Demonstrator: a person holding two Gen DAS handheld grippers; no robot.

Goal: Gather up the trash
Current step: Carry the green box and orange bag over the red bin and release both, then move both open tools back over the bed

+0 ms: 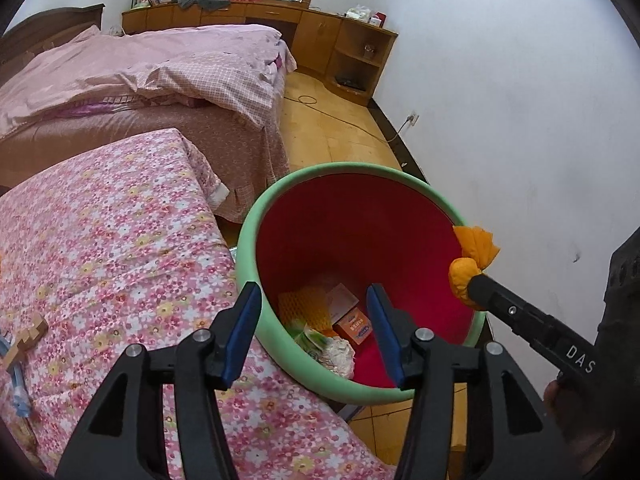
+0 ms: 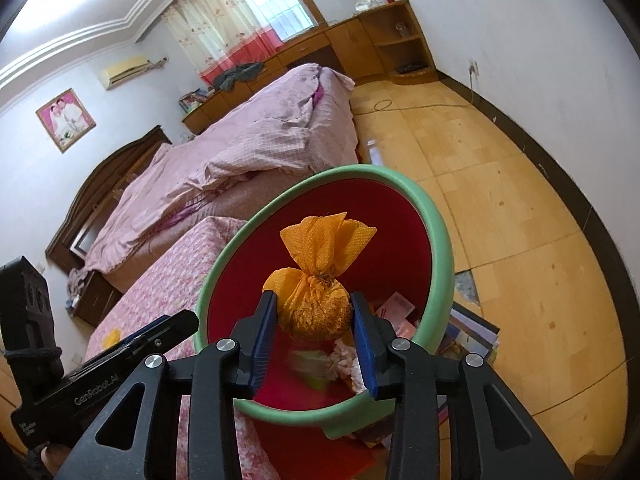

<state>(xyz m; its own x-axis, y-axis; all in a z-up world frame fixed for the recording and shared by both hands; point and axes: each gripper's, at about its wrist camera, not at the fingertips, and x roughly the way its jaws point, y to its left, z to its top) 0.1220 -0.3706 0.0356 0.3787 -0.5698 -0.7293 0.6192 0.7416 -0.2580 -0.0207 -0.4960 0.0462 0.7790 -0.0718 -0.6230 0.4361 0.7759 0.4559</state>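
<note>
- Two claws hover at a green-rimmed, red-lined trash bin point(image 1: 424, 188) beside a surface under a pink floral cloth point(image 1: 112, 232).
- Left claw point(image 1: 312, 332) is spread, nothing between its blue pads; its jaws straddle the bin's near rim.
- Right claw point(image 2: 314, 316) has a knotted orange bundle point(image 2: 316, 304) between its pads over the bin's mouth; whether they press it, I cannot tell.
- Cartons and crumpled paper point(image 1: 340, 350) lie at the bin's bottom.

One bin point(image 1: 248, 248), two beds point(image 1: 132, 64)
</note>
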